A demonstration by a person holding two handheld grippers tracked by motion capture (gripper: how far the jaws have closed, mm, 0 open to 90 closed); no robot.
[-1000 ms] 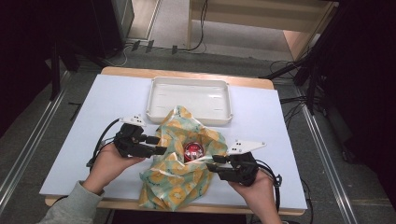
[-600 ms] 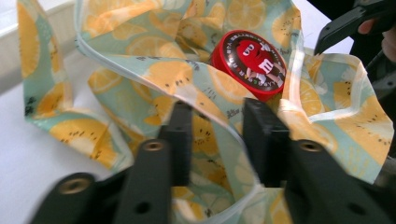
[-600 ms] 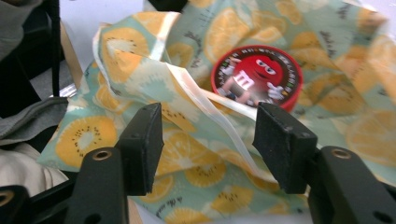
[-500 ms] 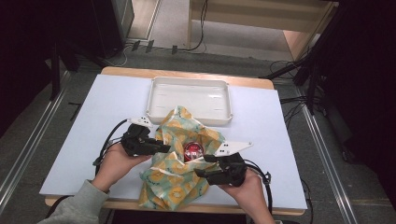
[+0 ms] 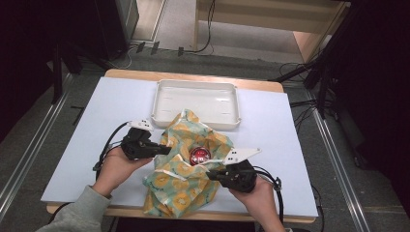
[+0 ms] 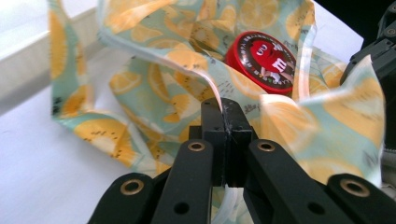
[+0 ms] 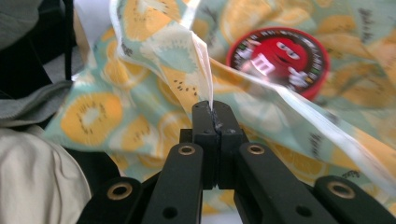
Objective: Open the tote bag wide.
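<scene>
Two grippers work over a white table (image 5: 87, 145), where a white tray (image 5: 196, 100) sits at the far edge and a lemon-print cloth bag (image 5: 186, 186) lies crumpled just in front of it, its near end hanging toward the person. Each gripper has just been closing its jaws, and both now stand pinched tight on a fold of the bag's white-trimmed rim: the left gripper (image 6: 225, 109) bites the edge on its side of the mouth, the right gripper (image 7: 214, 112) clamps the opposite edge. Between them, resting on the fabric in the opened mouth, lies a small round red tin (image 5: 199, 155) with a candy-character lid, well apart from the tray. Judging from this, the risk lies in the thin bites: each jaw pair holds only a sliver of hem, so a sharp pull outward could slip the fabric free. Lifting unevenly could also tilt the pouch and let the tin roll out over the slack near edge.
</scene>
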